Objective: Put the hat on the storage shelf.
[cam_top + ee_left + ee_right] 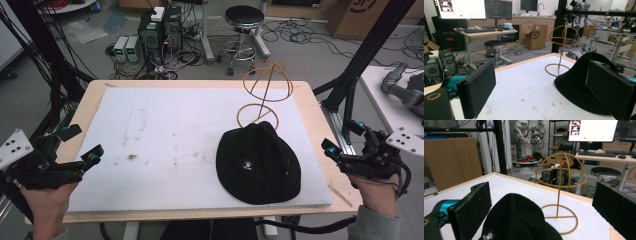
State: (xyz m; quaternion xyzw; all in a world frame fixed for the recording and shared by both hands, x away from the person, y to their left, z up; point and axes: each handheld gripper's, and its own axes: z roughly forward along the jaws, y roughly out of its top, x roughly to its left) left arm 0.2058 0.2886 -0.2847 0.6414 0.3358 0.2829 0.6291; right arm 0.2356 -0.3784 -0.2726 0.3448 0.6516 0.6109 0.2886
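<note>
**Black hat flat by the wire stand**

Black felt, brim spread, the hat (258, 163) lies on the white mat (165, 145), its crown just touching the base ring of the wire stand (265, 92) behind it. Well left of the hat, the left gripper (80, 150) hovers with jaws spread and empty. Right of the hat, off the mat's edge, the right gripper (342, 145) hangs equally wide, holding nothing.

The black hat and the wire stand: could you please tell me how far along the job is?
Nothing looks done: the black hat lies flat on the white mat, beside the empty wire stand. Left gripper and right gripper are open, holding nothing. Picking up the hat and placing it on the stand likely remain.
</note>
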